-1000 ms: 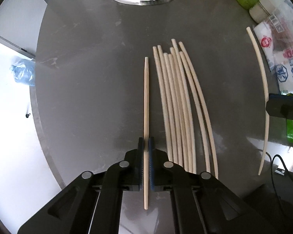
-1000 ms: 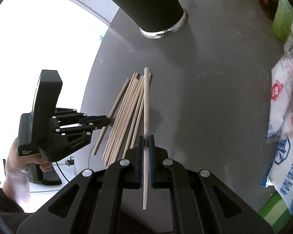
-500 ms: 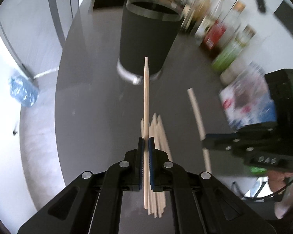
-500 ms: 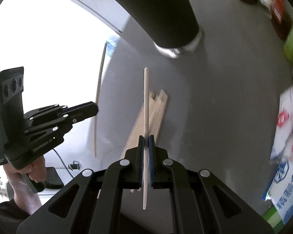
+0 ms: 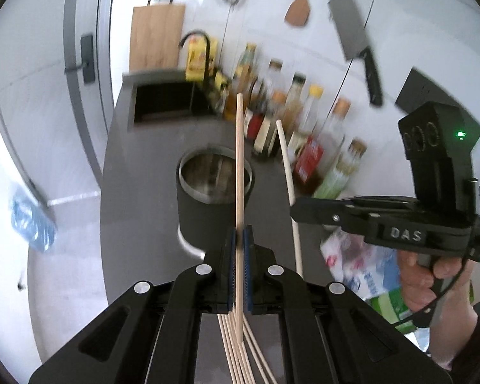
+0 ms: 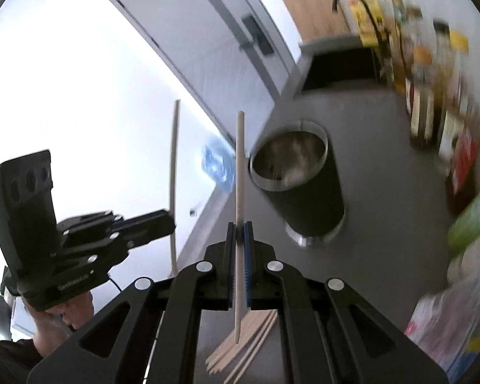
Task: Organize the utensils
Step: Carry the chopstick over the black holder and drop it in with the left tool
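Observation:
My left gripper (image 5: 239, 240) is shut on a wooden chopstick (image 5: 239, 172) that points up and forward, lifted above the grey counter (image 5: 134, 224). My right gripper (image 6: 239, 228) is shut on a paler chopstick (image 6: 240, 166), also lifted. Each view shows the other gripper: the right gripper (image 5: 296, 212) with its chopstick (image 5: 288, 176) to the right, the left gripper (image 6: 169, 222) with its chopstick (image 6: 174, 166) to the left. A black holder cup (image 5: 214, 204) (image 6: 300, 188) with a steel-lined, open mouth stands ahead. Several chopsticks (image 5: 236, 352) (image 6: 249, 339) lie on the counter below the fingers.
Sauce bottles (image 5: 304, 147) (image 6: 432, 96) line the counter's back right, with a sink (image 5: 166, 102) and faucet behind. Plastic food bags (image 5: 361, 265) (image 6: 451, 323) lie at the right. A cleaver (image 5: 358, 48) and wooden spatula (image 5: 299, 6) hang on the wall. The counter edge runs along the left.
Both grippers have risen from the counter with their chopsticks and tilted upward. The cup's open mouth and the back wall have come into view; the loose chopsticks have dropped to the bottom edge.

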`<state>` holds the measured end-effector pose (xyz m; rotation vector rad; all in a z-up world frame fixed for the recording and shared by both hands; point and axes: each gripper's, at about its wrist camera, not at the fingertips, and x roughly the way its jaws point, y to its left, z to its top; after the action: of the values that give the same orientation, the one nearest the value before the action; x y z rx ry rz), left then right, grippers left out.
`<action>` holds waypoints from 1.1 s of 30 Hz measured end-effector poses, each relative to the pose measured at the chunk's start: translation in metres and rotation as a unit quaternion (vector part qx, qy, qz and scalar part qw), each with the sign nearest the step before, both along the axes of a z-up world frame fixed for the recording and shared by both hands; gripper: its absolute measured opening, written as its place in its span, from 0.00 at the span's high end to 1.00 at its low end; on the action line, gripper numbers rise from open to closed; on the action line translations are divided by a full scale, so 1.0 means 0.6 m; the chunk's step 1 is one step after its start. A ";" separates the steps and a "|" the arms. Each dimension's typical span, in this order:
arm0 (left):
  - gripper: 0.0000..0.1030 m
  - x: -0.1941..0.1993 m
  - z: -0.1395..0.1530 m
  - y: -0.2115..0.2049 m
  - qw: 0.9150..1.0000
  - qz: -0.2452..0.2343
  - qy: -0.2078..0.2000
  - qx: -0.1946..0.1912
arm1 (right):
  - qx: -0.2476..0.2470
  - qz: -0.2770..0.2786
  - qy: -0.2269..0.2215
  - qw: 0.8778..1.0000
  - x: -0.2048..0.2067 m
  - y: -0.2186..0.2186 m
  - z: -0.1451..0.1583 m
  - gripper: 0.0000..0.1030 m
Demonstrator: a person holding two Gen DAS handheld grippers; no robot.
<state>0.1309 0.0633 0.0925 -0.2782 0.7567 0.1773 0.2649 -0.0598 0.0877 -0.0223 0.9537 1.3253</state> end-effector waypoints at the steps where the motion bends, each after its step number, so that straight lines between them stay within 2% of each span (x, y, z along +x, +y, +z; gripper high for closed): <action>1: 0.96 0.004 0.010 0.005 1.000 0.001 -0.012 0.004 | 0.011 -0.009 -0.010 1.000 0.009 0.003 0.011 0.95; 7: 0.96 0.035 0.051 0.037 0.996 0.002 -0.083 0.012 | 0.074 -0.043 -0.028 0.996 0.066 0.021 0.057 0.95; 12: 0.96 0.067 0.055 0.064 0.992 0.000 -0.126 0.006 | 0.088 -0.075 -0.091 0.989 0.084 0.048 0.072 0.95; 15: 0.96 0.080 0.051 0.071 0.989 0.001 -0.148 0.020 | 0.095 -0.079 -0.102 0.987 0.100 0.071 0.067 0.95; 17: 0.96 0.086 0.047 0.073 0.984 0.014 -0.173 0.045 | 0.096 -0.080 -0.108 0.986 0.111 0.086 0.055 0.95; 24: 0.96 0.108 0.015 0.079 0.976 0.020 -0.207 0.059 | 0.080 -0.070 -0.113 0.988 0.104 0.114 0.025 0.95; 33: 0.96 0.135 -0.048 0.097 0.978 0.022 -0.203 0.039 | 0.065 -0.078 -0.096 0.990 0.133 0.137 -0.026 0.94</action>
<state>0.2118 0.1214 0.0636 -0.2463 0.3374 0.1834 0.3449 0.0222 0.0720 0.0232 0.6911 1.2147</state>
